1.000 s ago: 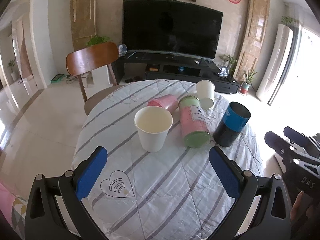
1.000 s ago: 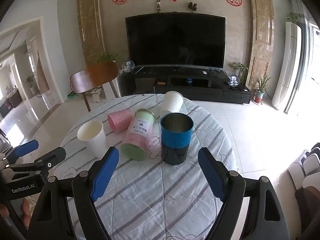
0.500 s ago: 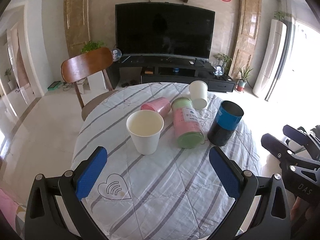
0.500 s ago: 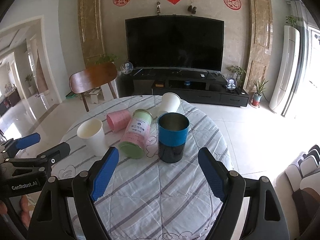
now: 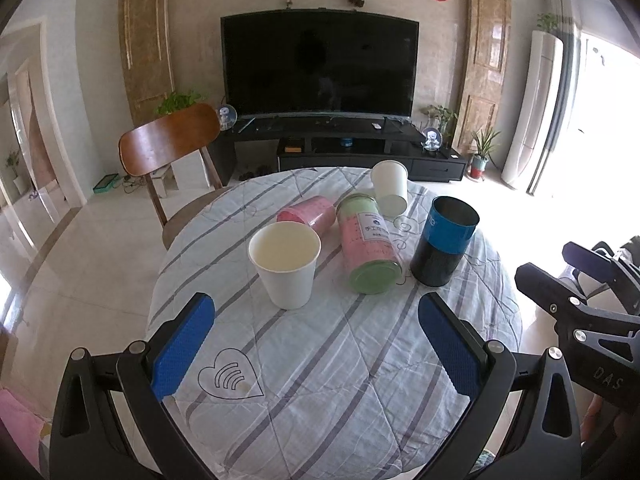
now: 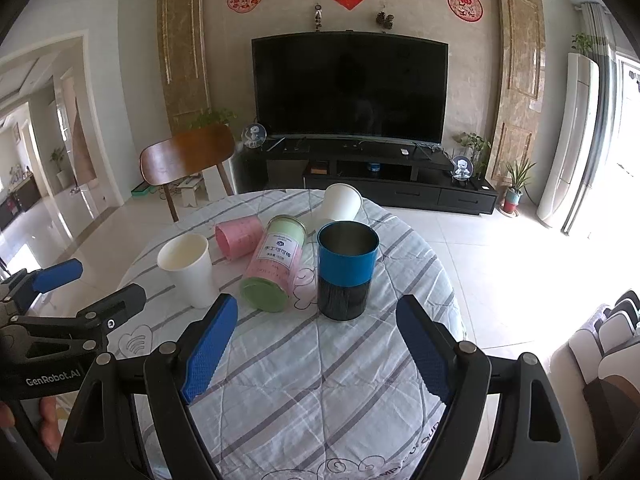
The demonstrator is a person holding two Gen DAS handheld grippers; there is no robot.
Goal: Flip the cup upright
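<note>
Left wrist view: the pink cup (image 5: 307, 216) (on its side) lies well beyond both grippers (image 5: 316, 346) (image 6: 314, 346), each spread wide, holding nothing.

- Dark television (image 6: 350, 88) on a low black cabinet (image 6: 360, 168), against a beige wall
- Wooden chair (image 5: 168, 140) on pale glossy floor (sunlight glaring from the right)
</note>
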